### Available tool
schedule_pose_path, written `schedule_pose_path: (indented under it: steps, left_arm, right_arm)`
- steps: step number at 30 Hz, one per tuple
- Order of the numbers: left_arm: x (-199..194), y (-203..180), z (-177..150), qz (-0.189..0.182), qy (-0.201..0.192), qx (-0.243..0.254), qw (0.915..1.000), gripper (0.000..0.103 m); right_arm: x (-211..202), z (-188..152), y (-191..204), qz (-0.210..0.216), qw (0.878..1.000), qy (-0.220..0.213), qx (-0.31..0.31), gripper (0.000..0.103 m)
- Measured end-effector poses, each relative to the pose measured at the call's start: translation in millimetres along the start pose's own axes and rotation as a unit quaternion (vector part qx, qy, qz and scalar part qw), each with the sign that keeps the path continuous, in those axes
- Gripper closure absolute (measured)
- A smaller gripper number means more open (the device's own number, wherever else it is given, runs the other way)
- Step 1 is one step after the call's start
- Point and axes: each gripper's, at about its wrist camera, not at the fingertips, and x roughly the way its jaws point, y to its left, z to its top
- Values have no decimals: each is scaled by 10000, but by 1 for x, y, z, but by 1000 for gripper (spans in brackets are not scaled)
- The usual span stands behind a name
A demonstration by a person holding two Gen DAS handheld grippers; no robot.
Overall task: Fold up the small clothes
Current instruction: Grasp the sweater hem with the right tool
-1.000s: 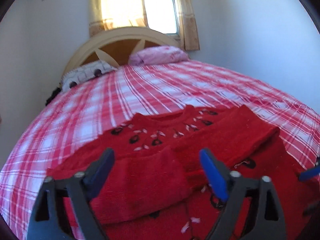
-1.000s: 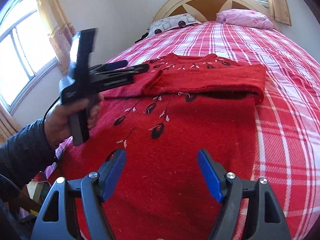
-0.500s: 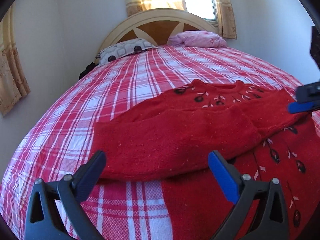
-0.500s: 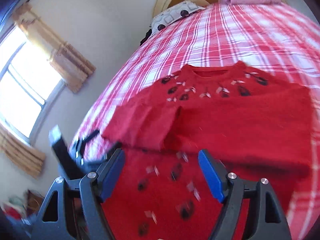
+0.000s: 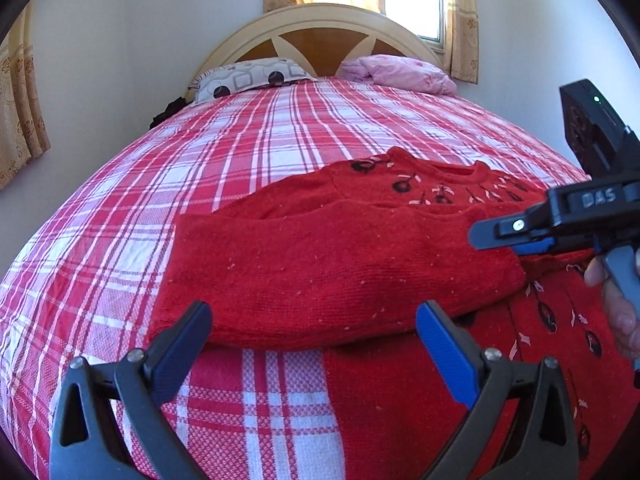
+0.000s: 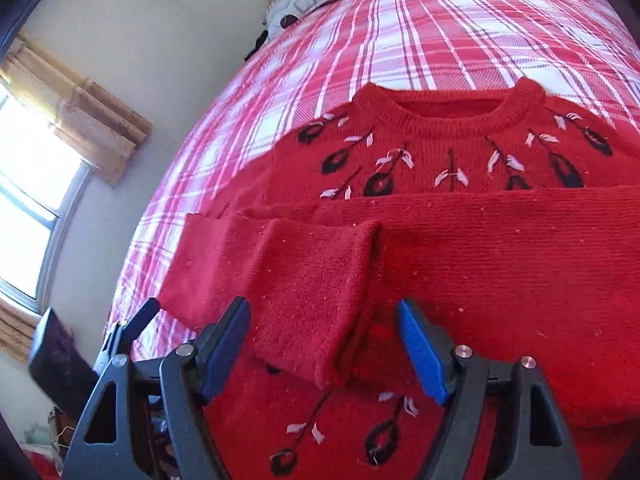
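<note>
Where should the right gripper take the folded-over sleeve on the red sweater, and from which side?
Probably at the sleeve's cuff end, the free edge nearest the right gripper, coming in from the near, hem side. That end lies loose atop the red sweater and lifts slightly, so one finger could slip under it.

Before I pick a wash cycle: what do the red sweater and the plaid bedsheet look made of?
The red sweater looks like knitted wool or acrylic yarn: ribbed collar, visible stitch rows, fuzzy matte surface with lint specks. The plaid bedsheet looks like thin woven cotton or a blend: flat checked weave, slight sheen.
</note>
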Motion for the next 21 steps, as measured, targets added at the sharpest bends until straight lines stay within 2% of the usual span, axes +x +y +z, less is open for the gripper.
schedule_pose_path:
  steps: [1, 2, 3, 4, 8, 10, 12, 14, 16, 20, 21]
  left_arm:
    - [0, -1, 0, -7, -5, 17, 10000, 0]
    - [-1, -2, 0, -11, -23, 37, 10000, 0]
    - [-2, -2, 0, -17, -48, 45, 10000, 0]
    - [-4, -2, 0, -19, -102, 52, 9999, 0]
    - [-19, -4, 0, -154, -349, 61, 9993, 0]
    - [-24, -9, -1, -366, -352, 88, 9987, 0]
    - [-25, -17, -2, -385, -332, 239, 9984, 0]
    - [-22, -27, -1, -166, -258, 434, 9986, 0]
    - [-13, -33, 2, -126, -96, 513, 9986, 0]
    - [3, -32, 16, 147, -45, 399, 9991, 0]
    - [9, -30, 19, 345, -9, 373, 9987, 0]
  right_arm:
    - [2, 1, 2, -31, 10000, 6, -57, 53]
    - [3, 1, 5, 26, 9999, 31, -102, 60]
    - [4, 2, 6, 75, 9999, 53, -107, 78]
    - [2, 3, 9, 85, 9999, 16, -135, 89]
    - [-12, 9, 24, 135, 9988, -253, -404, 94]
    - [-18, 14, 32, 169, 9980, -343, -500, 94]
    - [-25, 20, 40, 230, 9972, -433, -568, 95]
    - [-30, 27, 48, 299, 9964, -528, -586, 95]
    - [-38, 36, 58, 435, 9951, -639, -617, 95]
    - [-58, 46, 78, 610, 9914, -878, -755, 95]
    - [-64, 48, 83, 651, 9903, -937, -793, 96]
